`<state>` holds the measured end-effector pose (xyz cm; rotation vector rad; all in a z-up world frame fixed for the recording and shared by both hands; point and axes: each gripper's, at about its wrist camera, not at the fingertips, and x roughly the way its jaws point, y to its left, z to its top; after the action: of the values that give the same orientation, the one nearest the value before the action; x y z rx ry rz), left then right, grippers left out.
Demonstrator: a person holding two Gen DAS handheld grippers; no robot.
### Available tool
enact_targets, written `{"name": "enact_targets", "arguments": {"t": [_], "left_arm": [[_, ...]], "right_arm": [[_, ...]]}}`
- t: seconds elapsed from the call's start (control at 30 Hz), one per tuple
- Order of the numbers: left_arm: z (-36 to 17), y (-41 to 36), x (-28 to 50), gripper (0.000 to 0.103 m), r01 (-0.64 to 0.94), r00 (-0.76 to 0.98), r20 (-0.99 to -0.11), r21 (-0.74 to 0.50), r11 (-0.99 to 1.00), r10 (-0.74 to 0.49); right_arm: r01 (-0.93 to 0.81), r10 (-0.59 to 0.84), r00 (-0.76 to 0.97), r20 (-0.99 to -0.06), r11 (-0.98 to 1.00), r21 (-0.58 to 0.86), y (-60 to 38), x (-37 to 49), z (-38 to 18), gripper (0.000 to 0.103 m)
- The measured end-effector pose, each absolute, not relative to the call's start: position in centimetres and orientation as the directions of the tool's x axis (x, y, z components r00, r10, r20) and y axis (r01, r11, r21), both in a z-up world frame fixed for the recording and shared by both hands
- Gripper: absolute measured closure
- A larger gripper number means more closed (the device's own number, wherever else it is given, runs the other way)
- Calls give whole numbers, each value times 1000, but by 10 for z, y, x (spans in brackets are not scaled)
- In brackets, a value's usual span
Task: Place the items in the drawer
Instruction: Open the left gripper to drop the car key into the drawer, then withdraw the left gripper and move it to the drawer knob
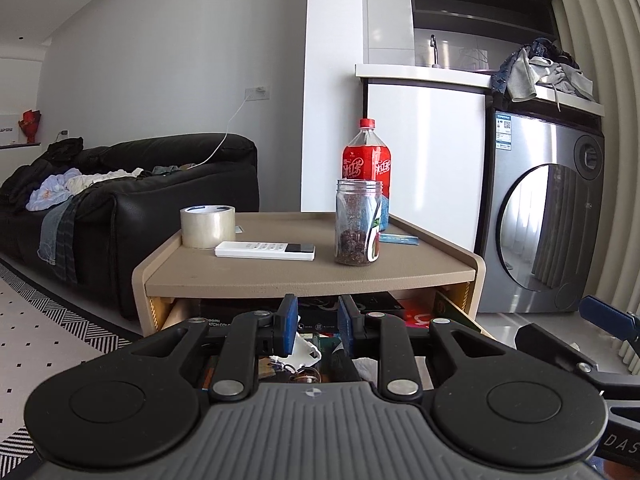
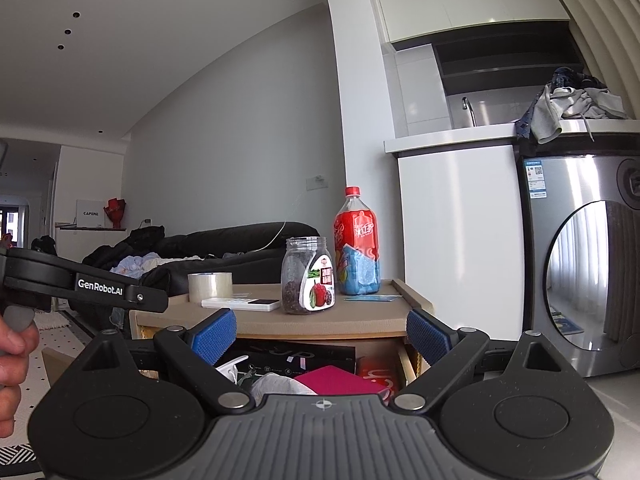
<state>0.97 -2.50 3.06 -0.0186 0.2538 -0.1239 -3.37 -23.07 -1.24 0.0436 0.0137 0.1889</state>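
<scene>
Behind everything stand a black sofa point(image 1: 160, 184) and a steel washing machine point(image 1: 544, 216). Nearer, a tan bench point(image 1: 312, 268) carries a tape roll point(image 1: 207, 226), a white remote point(image 1: 265, 250), a clear jar point(image 1: 357, 222) and a red bottle point(image 1: 367, 158) behind the jar. Below its top, the drawer point(image 1: 456, 312) stands pulled out, full of boxes and small clutter. Over it, the left hand-held gripper point(image 1: 317, 322) has its blue pads narrowly apart, holding nothing. The right hand-held gripper point(image 2: 318, 336) is spread wide and empty above a magenta box point(image 2: 340, 378).

The drawer point(image 2: 406, 360) contents are mostly hidden behind the tool bodies, perhaps boxes and cloth.
</scene>
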Motion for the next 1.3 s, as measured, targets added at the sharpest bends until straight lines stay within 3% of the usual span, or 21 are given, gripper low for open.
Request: {"name": "enact_targets", "arguments": {"t": [0.37, 1.3], "left_arm": [[14, -21, -18, 77, 50, 972, -228, -47, 998, -59], [-41, -45, -59, 75, -55, 968, -246, -19, 998, 49]], "right_arm": [[-173, 176, 983, -54, 983, 60, -232, -34, -19, 8], [-141, 148, 987, -60, 984, 112, -235, -45, -21, 8]]}}
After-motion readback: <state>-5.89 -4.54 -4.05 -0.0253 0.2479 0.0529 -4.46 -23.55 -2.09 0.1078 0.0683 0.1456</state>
